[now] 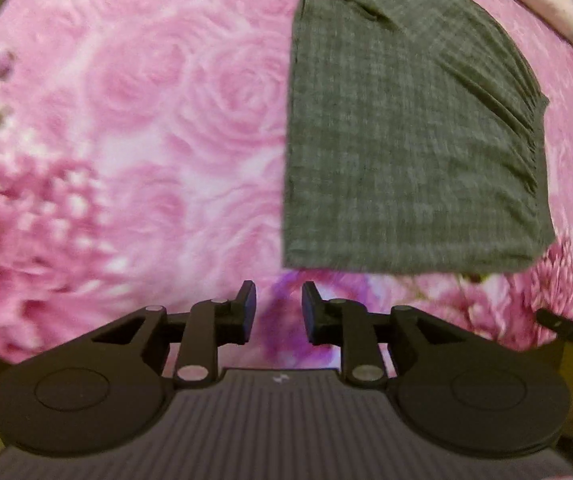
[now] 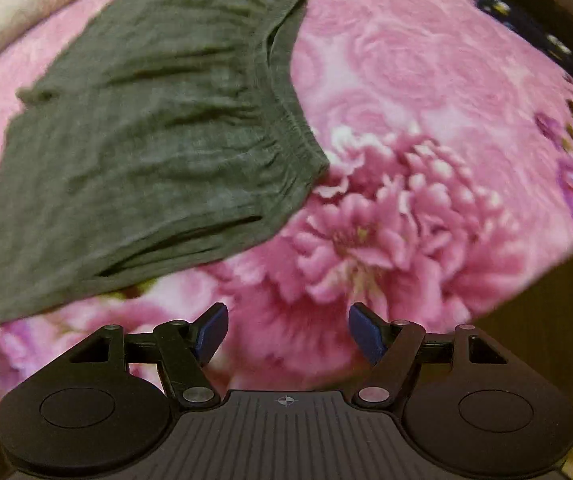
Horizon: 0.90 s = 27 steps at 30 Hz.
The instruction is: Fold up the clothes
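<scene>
Both claws are hanging empty above the pink floral bed: left claw slightly parted, right claw gaping wide. The grey shorts are lying flat, far and right of the left claw, far and left of the right, the near hem seeming nearer the left claw.

One pair of grey shorts — one floral bedspread — two tongs.

A home bedroom: pink rose-print bedspread, pale pillow at its edge.
</scene>
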Tool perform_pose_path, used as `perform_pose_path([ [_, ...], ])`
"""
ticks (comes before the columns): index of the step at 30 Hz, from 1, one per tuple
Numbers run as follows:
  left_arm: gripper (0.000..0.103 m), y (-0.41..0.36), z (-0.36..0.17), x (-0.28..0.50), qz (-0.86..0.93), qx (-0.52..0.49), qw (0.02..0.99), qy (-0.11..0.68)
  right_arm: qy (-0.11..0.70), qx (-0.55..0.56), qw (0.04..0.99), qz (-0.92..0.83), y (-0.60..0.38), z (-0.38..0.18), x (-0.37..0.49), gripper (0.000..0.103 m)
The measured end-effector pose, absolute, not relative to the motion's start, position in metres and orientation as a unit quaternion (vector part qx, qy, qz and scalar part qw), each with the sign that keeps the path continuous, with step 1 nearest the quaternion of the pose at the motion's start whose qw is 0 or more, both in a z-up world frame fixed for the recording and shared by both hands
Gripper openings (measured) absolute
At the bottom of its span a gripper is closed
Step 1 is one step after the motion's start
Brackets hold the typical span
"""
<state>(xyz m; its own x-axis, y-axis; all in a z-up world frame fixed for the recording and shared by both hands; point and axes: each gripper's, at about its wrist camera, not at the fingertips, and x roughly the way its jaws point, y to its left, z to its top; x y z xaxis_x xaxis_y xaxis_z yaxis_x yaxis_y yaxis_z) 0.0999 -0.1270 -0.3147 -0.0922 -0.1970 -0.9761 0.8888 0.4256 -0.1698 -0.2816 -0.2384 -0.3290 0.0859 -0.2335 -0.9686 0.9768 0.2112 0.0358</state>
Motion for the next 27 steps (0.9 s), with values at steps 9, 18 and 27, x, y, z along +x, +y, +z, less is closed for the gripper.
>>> perform_pose_path([
  [9,0.037,-0.107,-0.2,0.102,-0.514,0.299,0.629,0.5,0.408,0.414,0.665,-0.47,-0.185,-0.222,-0.233,0.07],
  [18,0.038,-0.063,-0.149,0.088,-0.547,0.318,0.62,0.464,0.398,0.38,0.682,-0.481,-0.124,-0.164,-0.208,0.07],
  [27,0.04,-0.046,-0.124,0.084,-0.565,0.314,0.621,0.443,0.393,0.372,0.671,-0.507,-0.096,-0.135,-0.206,0.07],
])
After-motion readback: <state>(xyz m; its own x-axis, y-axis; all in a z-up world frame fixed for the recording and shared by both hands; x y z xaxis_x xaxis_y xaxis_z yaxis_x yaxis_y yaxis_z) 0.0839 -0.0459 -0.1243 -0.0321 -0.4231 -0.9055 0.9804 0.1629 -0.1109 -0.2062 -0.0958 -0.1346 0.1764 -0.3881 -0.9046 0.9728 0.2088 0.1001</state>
